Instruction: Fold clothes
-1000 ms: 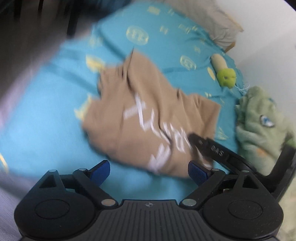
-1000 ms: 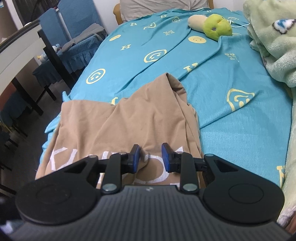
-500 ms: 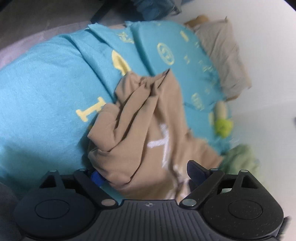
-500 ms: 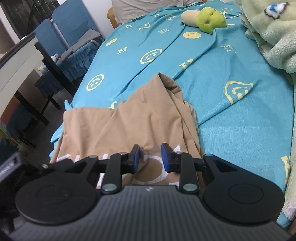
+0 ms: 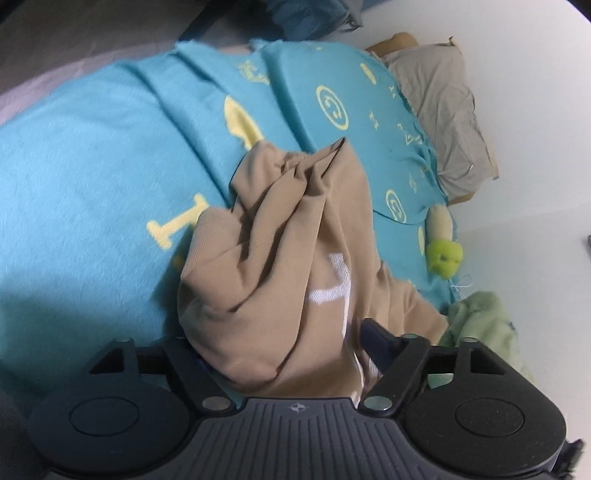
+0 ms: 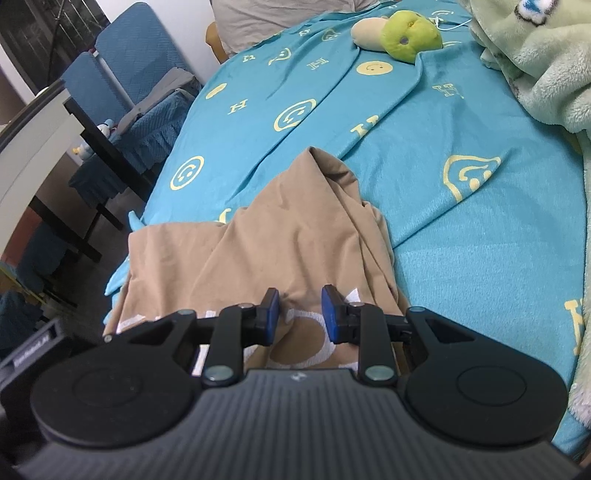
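Note:
A tan shirt with white lettering (image 5: 280,266) lies crumpled on a turquoise blanket (image 5: 92,184). My left gripper (image 5: 284,347) is wide open, and a bunched fold of the shirt sits between its fingers, covering the left one. In the right wrist view the same shirt (image 6: 280,236) spreads out ahead. My right gripper (image 6: 300,314) hovers low over the lettered part, its blue pads (image 6: 272,308) a small gap apart with nothing clamped between them.
A green and beige plush toy (image 6: 402,31) and a pale green fleece blanket (image 6: 546,62) lie at the far right of the bed. A grey pillow (image 5: 443,122) is at the head. Blue chairs (image 6: 122,70) and a dark table (image 6: 85,136) stand left of the bed.
My left gripper has swung around and come in close to the shirt, so the cloth now lies between its open fingers. My right gripper has barely moved.

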`<state>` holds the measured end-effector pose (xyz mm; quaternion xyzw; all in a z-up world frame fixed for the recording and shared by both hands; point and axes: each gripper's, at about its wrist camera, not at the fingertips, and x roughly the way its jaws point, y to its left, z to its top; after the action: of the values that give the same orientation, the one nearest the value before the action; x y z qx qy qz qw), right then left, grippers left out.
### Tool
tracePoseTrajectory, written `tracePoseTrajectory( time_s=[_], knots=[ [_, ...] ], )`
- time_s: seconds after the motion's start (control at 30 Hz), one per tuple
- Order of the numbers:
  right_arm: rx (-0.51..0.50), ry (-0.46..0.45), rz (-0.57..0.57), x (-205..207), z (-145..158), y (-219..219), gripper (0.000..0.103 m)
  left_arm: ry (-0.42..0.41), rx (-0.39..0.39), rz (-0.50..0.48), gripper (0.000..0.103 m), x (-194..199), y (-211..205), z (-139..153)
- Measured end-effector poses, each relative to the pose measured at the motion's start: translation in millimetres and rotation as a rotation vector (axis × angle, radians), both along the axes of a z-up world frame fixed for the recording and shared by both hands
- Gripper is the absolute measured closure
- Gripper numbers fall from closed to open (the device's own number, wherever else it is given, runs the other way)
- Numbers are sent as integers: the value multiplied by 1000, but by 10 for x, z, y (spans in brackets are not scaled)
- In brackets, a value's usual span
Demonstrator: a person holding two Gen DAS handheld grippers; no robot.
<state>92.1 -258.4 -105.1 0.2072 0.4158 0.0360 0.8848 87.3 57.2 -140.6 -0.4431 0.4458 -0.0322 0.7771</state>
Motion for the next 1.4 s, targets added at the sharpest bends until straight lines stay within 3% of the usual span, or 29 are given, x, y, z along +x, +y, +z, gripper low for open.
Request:
tracePoseTrajectory(
  time_s=[0.2,0.3,0.37,0.4,0.43,0.5,0.57,0.67,0.8,0.97,1.0,1.2,1.4],
  knots=[
    [144,-15,-88,-214,181,-194,71,-12,-13,30,55,46,61,-2],
    [283,-32,-83,-367,225,-257,68,-36,-11,28,63,64,48,31],
    [377,-29,-79,-440,207,-253,48,-51,-9,26,65,78,29,46],
    [434,-25,-79,-472,178,-243,22,-56,-14,27,66,84,33,47],
    [497,-16,-83,-490,137,-239,7,-62,-23,29,68,73,48,48],
    [650,42,-79,-484,0,-219,3,-73,-46,33,69,40,86,60],
    [820,129,-64,-445,-180,-188,4,-80,-77,37,72,33,110,58],
    [932,202,-86,-387,-391,-128,4,-82,-109,50,73,10,147,36],
    [993,242,-163,-341,-618,-105,4,-96,-139,56,73,4,153,20],
    [978,246,-289,-283,-757,-179,4,-119,-171,66,74,-8,167,6],
    [979,234,-319,-301,-772,-208,8,-125,-182,70,74,-13,178,3],
    [924,190,-401,-346,-749,-319,61,-149,-205,69,75,-31,183,19],
    [798,84,-356,-415,-433,-318,75,-177,-153,0,76,-99,151,207]
  ],
)
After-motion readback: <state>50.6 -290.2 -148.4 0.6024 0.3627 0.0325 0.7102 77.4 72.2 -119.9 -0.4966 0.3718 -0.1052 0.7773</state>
